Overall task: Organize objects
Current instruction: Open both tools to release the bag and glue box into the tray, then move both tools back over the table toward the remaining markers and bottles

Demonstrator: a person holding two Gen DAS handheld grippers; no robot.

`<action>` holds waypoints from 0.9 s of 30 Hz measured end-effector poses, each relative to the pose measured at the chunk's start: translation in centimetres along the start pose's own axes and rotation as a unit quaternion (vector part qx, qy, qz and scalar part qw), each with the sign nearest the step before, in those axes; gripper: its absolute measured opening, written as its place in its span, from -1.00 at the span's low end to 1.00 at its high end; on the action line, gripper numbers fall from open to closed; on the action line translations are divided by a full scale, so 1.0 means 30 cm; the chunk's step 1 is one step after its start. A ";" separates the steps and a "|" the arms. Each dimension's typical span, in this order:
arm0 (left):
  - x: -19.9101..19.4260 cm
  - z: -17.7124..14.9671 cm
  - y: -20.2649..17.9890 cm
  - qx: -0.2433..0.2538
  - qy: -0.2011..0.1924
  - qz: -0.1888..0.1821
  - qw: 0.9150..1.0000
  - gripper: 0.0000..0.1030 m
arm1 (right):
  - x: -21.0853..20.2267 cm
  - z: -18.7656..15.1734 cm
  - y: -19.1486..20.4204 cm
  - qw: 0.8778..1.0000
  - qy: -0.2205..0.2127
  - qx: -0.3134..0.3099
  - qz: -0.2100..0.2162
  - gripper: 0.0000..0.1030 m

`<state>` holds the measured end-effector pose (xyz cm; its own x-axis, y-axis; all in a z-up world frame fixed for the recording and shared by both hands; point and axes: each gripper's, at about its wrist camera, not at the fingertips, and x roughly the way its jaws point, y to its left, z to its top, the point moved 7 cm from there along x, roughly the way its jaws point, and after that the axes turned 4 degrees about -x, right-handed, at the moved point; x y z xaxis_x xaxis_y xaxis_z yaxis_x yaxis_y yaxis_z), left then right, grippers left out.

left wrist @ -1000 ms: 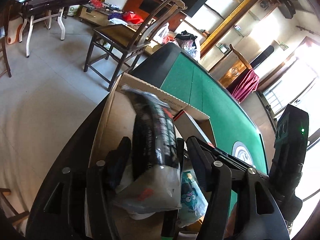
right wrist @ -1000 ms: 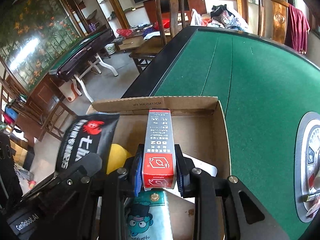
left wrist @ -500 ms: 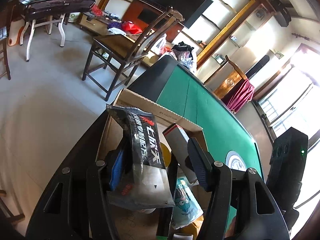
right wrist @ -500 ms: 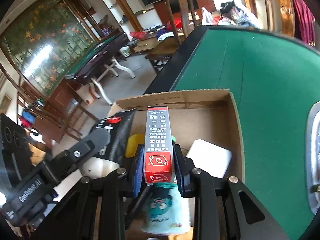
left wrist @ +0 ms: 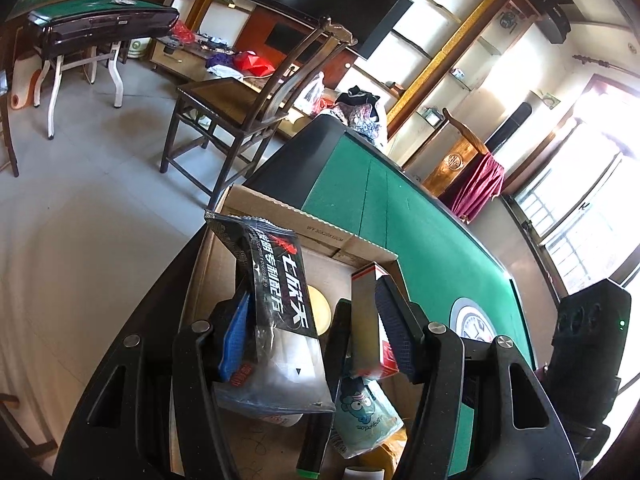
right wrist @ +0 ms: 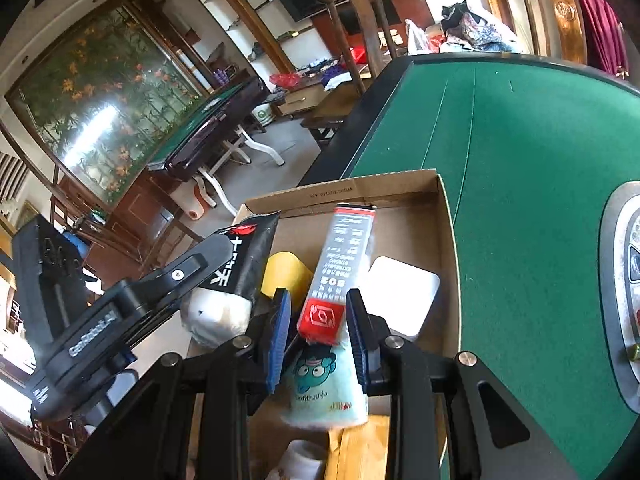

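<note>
Two tools are over the shallow brown cardboard box (right wrist: 400, 188) that sits at the corner of the green felt bench (right wrist: 520, 152). My left tool (left wrist: 310, 318) is spread wide; the black foil sachet with white and red lettering and a clear lower part (left wrist: 280, 304) lies against its left blue-padded finger (left wrist: 234, 336), and the right finger stands well apart from it, so I would call this tool released, though I cannot be sure the sachet is fully free of the left pad. In the right wrist view the same sachet (right wrist: 236, 264) shows just left of my right tool, under the left tool's black finger.

My right tool (right wrist: 316, 324) is also opened: the slim red, white and grey glue carton (right wrist: 340, 268) stands tilted between its blue pads with a gap on each side, its red end nearest the tool. Seen from the left wrist, that carton (left wrist: 366, 320) is just right of the sachet.

Beneath the right tool lies a pale blue packet with a cartoon face (right wrist: 324, 380). Ahead of it, inside the box, sit a yellow round object (right wrist: 286, 272) to the left and a white rounded square pad (right wrist: 400, 296) to the right.
</note>
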<state>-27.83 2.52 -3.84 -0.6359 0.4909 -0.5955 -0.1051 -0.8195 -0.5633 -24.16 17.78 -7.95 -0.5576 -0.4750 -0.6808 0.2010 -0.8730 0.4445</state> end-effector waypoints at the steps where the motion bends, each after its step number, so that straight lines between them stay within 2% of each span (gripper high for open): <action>1: -0.002 0.000 -0.003 0.001 -0.001 -0.001 1.000 0.16 | -0.015 -0.009 -0.002 1.000 0.000 0.003 0.010 -0.45; 6: -0.015 -0.001 -0.024 0.015 -0.011 -0.008 1.000 0.16 | -0.113 -0.079 -0.065 1.000 -0.013 0.014 0.023 -0.45; 10: -0.025 -0.013 -0.080 0.045 -0.017 -0.018 0.999 0.16 | -0.237 -0.129 -0.220 0.999 -0.031 0.044 0.004 -0.45; 13: -0.035 -0.029 -0.147 0.082 -0.024 -0.029 0.996 0.16 | -0.366 -0.145 -0.409 0.995 -0.060 0.074 -0.041 -0.45; 15: -0.038 -0.051 -0.197 0.109 -0.022 -0.040 0.993 0.16 | -0.464 -0.145 -0.556 0.987 -0.081 0.097 -0.096 -0.45; 17: -0.037 -0.075 -0.246 0.132 -0.015 -0.058 0.989 0.16 | -0.560 -0.142 -0.714 0.977 -0.104 0.127 -0.132 -0.42; 19: -0.035 -0.103 -0.295 0.156 -0.010 -0.069 0.985 0.16 | -0.611 -0.147 -0.875 0.966 -0.090 0.149 -0.190 -0.32; 20: -0.033 -0.117 -0.316 0.168 -0.010 -0.072 0.983 0.16 | -0.620 -0.148 -0.912 0.964 -0.091 0.155 -0.197 -0.29; 23: -0.027 -0.155 -0.362 0.195 -0.003 -0.082 0.977 0.16 | -0.630 -0.155 -1.021 0.961 -0.081 0.180 -0.196 -0.29; 27: -0.008 -0.173 -0.394 0.207 0.003 -0.085 0.975 0.16 | -0.574 -0.169 -1.017 0.966 -0.049 0.158 -0.200 -0.29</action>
<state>-22.46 13.62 -0.03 -0.5775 0.6308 -0.5183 -0.5085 -0.7746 -0.3761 -16.60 52.04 -12.74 -0.6161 -0.0802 -0.7835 -0.2943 -0.8993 0.3235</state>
